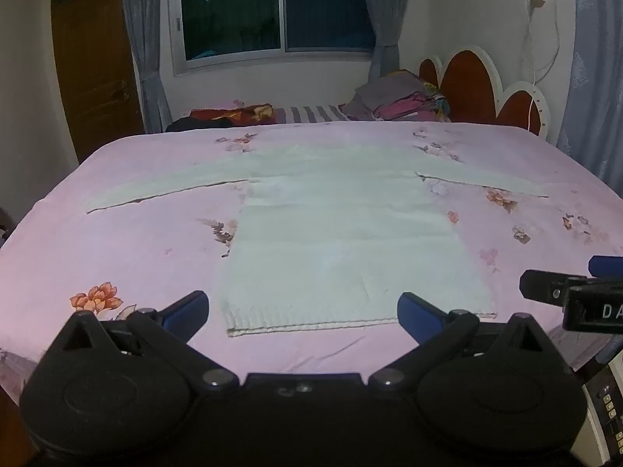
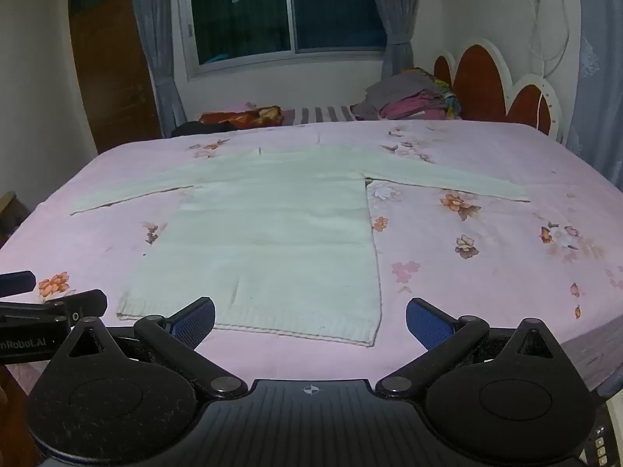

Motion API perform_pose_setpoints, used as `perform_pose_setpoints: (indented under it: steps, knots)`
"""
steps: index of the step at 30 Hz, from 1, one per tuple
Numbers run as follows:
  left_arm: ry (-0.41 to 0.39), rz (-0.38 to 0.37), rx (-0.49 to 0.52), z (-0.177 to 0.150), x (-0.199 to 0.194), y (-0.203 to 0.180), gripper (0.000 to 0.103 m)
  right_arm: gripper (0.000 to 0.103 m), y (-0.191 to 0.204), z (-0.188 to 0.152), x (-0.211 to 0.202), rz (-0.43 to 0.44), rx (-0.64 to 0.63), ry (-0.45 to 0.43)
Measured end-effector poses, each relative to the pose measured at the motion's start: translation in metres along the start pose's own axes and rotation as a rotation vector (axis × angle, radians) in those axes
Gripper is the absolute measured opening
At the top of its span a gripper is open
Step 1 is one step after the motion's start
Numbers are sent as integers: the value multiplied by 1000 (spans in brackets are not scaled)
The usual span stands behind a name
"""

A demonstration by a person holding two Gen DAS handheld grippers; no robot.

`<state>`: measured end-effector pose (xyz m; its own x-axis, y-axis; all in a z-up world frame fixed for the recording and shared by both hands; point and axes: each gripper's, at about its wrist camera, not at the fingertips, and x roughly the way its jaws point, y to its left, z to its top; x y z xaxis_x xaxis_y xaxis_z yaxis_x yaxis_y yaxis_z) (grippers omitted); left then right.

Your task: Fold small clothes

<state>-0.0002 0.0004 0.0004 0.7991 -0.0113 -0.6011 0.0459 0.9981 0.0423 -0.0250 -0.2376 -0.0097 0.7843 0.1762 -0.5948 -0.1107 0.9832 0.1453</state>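
Left wrist view: white sweater [image 1: 350,233] lies flat on the pink bed [image 1: 117,241], sleeves spread toward 9 and 3 o'clock, hem nearest. Left gripper [image 1: 303,313] hangs over the hem, jaws wide open, empty. Right gripper [image 2: 310,321] the same, near the hem's 3 o'clock corner. Suggest pinching a sleeve cuff first and folding it inward without dragging the body.

We see a bed with a pink floral sheet [image 2: 486,241]; at twelve o'clock a dark window [image 2: 286,7] between grey curtains [image 2: 155,39], at ten o'clock a wooden door [image 2: 113,66], at two o'clock a scalloped headboard [image 2: 483,81].
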Motion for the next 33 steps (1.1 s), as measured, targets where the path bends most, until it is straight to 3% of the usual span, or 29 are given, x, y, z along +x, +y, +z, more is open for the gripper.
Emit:
perform_pose_setpoints:
  steps: [33]
  knots:
    - [10, 12, 4, 8, 5, 6, 103, 103, 9, 4, 9, 8, -12, 5]
